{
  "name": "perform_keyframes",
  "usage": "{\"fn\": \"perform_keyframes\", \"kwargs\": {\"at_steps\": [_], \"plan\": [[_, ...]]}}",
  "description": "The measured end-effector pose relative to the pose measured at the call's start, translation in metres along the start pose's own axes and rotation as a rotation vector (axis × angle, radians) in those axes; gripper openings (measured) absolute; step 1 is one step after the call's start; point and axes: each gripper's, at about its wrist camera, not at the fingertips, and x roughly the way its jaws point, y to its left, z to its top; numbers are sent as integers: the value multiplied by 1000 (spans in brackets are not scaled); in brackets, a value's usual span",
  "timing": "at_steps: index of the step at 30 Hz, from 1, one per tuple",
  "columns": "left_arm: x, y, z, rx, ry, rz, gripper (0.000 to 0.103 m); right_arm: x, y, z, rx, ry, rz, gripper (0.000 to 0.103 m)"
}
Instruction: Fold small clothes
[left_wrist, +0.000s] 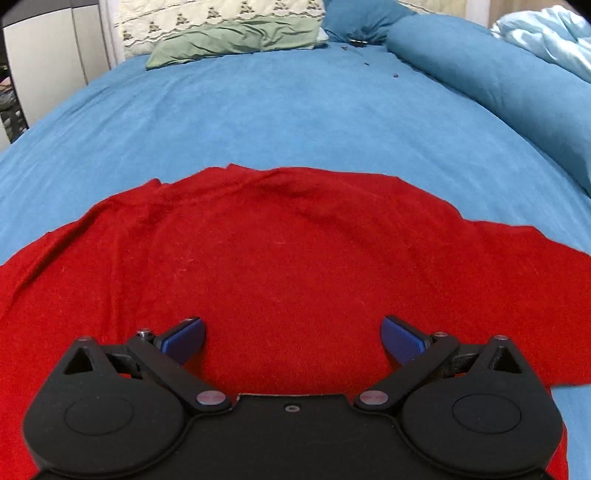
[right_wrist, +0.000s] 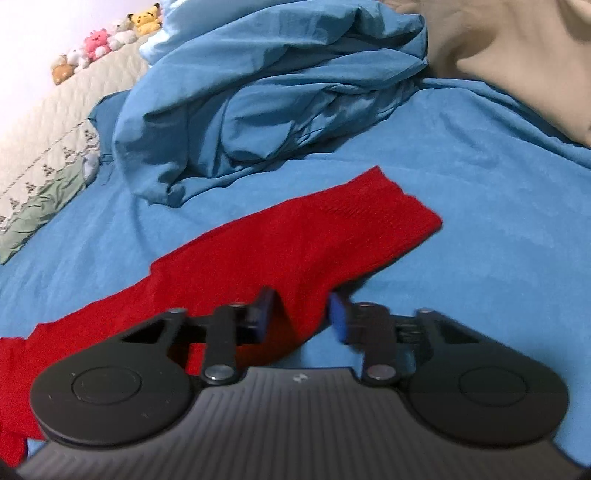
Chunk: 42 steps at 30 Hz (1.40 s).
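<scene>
A red knit sweater (left_wrist: 280, 251) lies spread flat on the blue bed sheet (left_wrist: 258, 118). My left gripper (left_wrist: 293, 338) is open, its blue pads (left_wrist: 184, 338) wide apart just above the sweater's body near its front edge. In the right wrist view one red sleeve (right_wrist: 303, 236) stretches away to the upper right. My right gripper (right_wrist: 301, 314) is part open with the sleeve's lower edge between its blue pads (right_wrist: 338, 314); the jaws do not press on the cloth. The view is a little blurred.
A rumpled blue duvet (right_wrist: 266, 92) is heaped beyond the sleeve and along the right side (left_wrist: 498, 85). A green pillow (left_wrist: 232, 42) and a quilted headboard lie at the far end. A beige cover (right_wrist: 517, 55) and soft toys (right_wrist: 99, 40) sit at the edges.
</scene>
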Motion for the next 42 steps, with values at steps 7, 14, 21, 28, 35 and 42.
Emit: {"fn": "perform_keyframes", "kwargs": {"at_steps": [7, 14, 21, 28, 35, 42], "plan": [[-28, 16, 8, 9, -31, 13, 103, -22, 37, 29, -58, -39, 89, 23], [-108, 71, 12, 51, -184, 49, 103, -90, 187, 50, -128, -84, 529, 23], [-147, 154, -11, -7, -218, 115, 103, -89, 363, -68, -257, 193, 832, 23], [-131, 188, -49, 7, -152, 116, 103, -63, 399, -194, -422, 375, 759, 25], [-121, 158, -41, 33, -181, -25, 103, -103, 367, -176, -592, 254, 757, 83], [-73, 85, -30, 173, -167, -82, 95, -118, 297, -133, -663, 156, 605, 89]]}}
